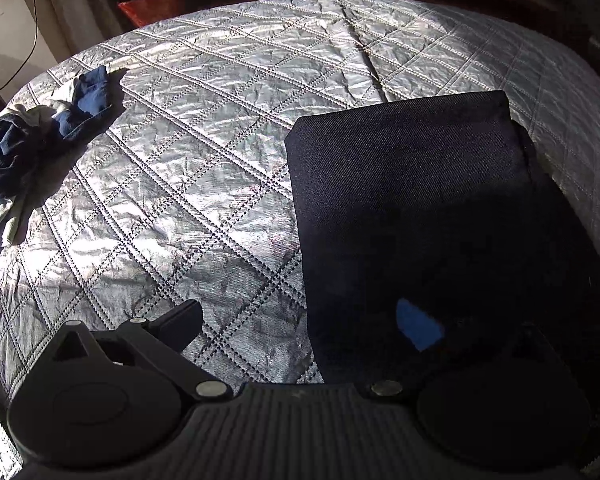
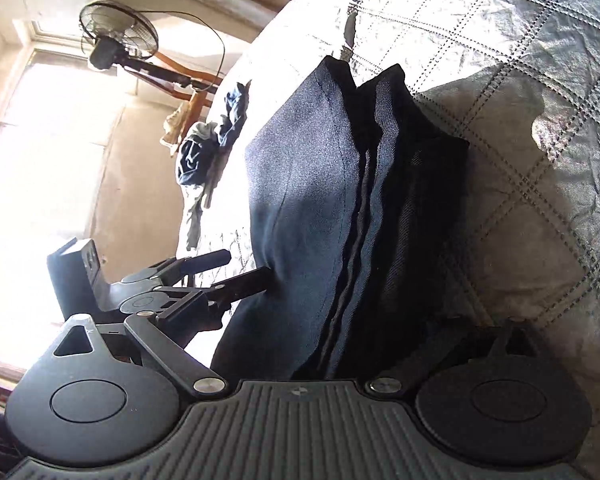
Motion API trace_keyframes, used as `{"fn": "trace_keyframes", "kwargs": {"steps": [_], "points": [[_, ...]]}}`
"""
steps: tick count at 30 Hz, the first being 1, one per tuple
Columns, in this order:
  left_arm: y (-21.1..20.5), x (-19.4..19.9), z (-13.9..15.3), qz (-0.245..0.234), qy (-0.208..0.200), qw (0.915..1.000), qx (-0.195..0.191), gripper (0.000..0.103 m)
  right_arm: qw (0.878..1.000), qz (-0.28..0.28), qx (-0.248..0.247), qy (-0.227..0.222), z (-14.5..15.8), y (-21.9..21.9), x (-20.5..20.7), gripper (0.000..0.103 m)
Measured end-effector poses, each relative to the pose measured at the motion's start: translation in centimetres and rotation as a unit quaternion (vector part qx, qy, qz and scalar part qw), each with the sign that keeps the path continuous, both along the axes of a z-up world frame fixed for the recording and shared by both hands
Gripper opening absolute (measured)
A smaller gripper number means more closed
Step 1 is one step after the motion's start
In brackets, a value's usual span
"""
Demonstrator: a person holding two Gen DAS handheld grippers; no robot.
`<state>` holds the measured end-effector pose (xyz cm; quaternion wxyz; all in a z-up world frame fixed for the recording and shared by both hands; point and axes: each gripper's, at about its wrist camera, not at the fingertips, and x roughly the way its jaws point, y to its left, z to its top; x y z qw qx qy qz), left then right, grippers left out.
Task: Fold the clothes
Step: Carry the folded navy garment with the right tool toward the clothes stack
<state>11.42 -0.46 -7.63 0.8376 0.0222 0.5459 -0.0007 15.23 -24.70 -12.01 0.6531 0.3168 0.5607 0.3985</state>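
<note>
A folded dark denim garment (image 1: 420,192) lies on the quilted silver bedcover (image 1: 204,128). My left gripper (image 1: 300,320) is open above its near left edge. Its blue-padded finger (image 1: 416,324) is over the denim and the other finger (image 1: 184,316) is over the quilt. In the right wrist view the same denim stack (image 2: 308,200) shows its layered side. My right gripper (image 2: 360,328) stands open, one finger on each side of the stack's near end. The left gripper (image 2: 244,267) comes in from the left there, one fingertip (image 2: 256,280) touching the denim's top face.
A loose pile of blue and pale clothes (image 1: 40,136) lies at the bed's far left edge, also visible as the pile (image 2: 208,140). Beyond the bed stand a fan (image 2: 118,36), a wooden chair (image 2: 188,80) and a red item (image 1: 152,6).
</note>
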Motion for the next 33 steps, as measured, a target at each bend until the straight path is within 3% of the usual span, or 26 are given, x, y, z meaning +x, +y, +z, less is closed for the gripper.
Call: {"fn": "trace_keyframes", "kwargs": {"steps": [2,4,8,10,11,12,13,17,20,23,27,33], "points": [[0.3,0.1,-0.1,0.008,0.006,0.9999,-0.012,0.103,1.0,0.006,-0.003,-0.002,0.1,0.7,0.7,0.098],[0.2,0.0,-0.1,0.005,0.004,1.0,-0.007,0.103,1.0,0.017,-0.008,-0.008,0.2,1.6,0.8,0.103],[-0.1,0.0,0.0,0.002,0.002,1.0,-0.001,0.103,0.998,0.037,-0.039,-0.029,0.9,2.6,0.4,0.103],[0.0,0.1,0.0,0.006,0.004,1.0,-0.004,0.103,0.997,0.04,-0.057,-0.04,1.2,2.8,0.1,0.098],[0.0,0.0,0.0,0.006,0.004,1.0,-0.005,0.103,0.995,0.042,-0.075,-0.045,1.3,2.9,-0.2,0.09],[0.0,0.0,0.0,0.006,0.004,1.0,-0.005,0.103,0.993,0.045,-0.1,-0.049,1.2,3.0,-0.5,0.035],[0.0,0.0,0.0,0.006,0.004,1.0,-0.005,0.103,0.992,0.045,-0.108,-0.049,0.9,3.1,-1.0,0.014],[-0.2,0.0,0.0,0.001,0.004,1.0,-0.002,0.103,0.994,0.012,-0.095,-0.044,0.0,2.7,-2.7,0.014],[-0.2,0.1,0.2,-0.001,0.001,1.0,0.001,0.103,0.997,-0.043,-0.06,-0.025,-0.5,1.1,-4.0,0.013],[0.2,0.2,0.6,0.004,-0.004,0.9998,-0.02,0.102,0.995,-0.1,-0.019,-0.011,-0.6,-0.6,-5.7,0.012],[1.1,0.4,1.4,0.018,-0.019,0.9988,-0.042,0.102,0.984,-0.177,0.035,-0.006,0.2,-2.6,-8.6,0.012],[2.8,1.0,1.9,0.067,-0.03,0.996,-0.052,0.102,0.958,-0.277,0.07,-0.029,3.0,-6.0,-11.4,0.012]]}}
